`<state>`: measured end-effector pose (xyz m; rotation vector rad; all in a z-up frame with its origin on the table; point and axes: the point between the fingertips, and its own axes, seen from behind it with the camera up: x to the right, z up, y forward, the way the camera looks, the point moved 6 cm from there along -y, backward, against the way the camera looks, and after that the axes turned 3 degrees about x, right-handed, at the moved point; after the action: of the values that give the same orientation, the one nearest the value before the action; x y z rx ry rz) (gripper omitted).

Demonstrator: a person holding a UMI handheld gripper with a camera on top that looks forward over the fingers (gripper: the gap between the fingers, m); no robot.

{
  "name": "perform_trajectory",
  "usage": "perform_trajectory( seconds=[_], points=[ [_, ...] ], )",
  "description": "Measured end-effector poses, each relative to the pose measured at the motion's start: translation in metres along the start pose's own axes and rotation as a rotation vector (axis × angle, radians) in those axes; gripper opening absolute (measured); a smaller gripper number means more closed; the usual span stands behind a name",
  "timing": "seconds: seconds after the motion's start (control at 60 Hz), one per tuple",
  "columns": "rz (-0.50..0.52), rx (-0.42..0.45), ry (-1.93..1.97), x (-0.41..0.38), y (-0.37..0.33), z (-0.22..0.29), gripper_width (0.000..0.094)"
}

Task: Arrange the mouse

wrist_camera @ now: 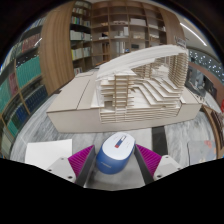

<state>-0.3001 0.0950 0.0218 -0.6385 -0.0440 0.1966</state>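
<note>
White and blue, that's the mouse sitting low in the centre of the frame, right between the two fingers of my tool. Its pale top faces up with a blue band wrapping the near side. My magenta pads flank it left and right, and both look pressed up against its sides, so I'm calling this a grip: my tool is closed narrow around the mouse. How much of the mouse's underside meets the surface, I cannot tell from here.

Just beyond the mouse, filling the middle of the frame, stands a big pale architectural model, stepped floors stacked like terraces, with a white curved strip arching over its upper right. It rests on a marbled grey tabletop that spreads toward the left and right edges.

At lower left, beside my left finger, lies a flat white sheet; another white piece shows at lower right beside the other finger.

Across the top of the frame run wooden bookshelves, packed with books.
</note>
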Motion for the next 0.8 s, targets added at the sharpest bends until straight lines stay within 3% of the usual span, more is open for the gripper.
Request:
perform_trajectory(
  seconds=[0.167, 0.183, 0.2, 0.317, 0.383, 0.517, 0.667, 0.8],
  points=[
    [-0.050, 0.003, 0.031, 0.002, 0.010, 0.007, 0.0736],
    [-0.057, 0.002, 0.033, 0.003, 0.011, 0.007, 0.0762],
    [-0.060, 0.005, 0.037, 0.003, 0.011, 0.008, 0.0674],
    [-0.064, 0.017, 0.043, 0.005, 0.011, 0.006, 0.0593],
    [-0.032, 0.019, 0.052, 0.004, 0.010, 0.004, 0.0494],
    [0.013, 0.002, -0.010, 0.003, -0.005, 0.000, 0.0450],
    [0.092, 0.162, -0.022, 0.016, -0.075, 0.038, 0.0453],
    [0.056, 0.275, 0.023, 0.089, -0.146, 0.067, 0.0452]
  ],
)
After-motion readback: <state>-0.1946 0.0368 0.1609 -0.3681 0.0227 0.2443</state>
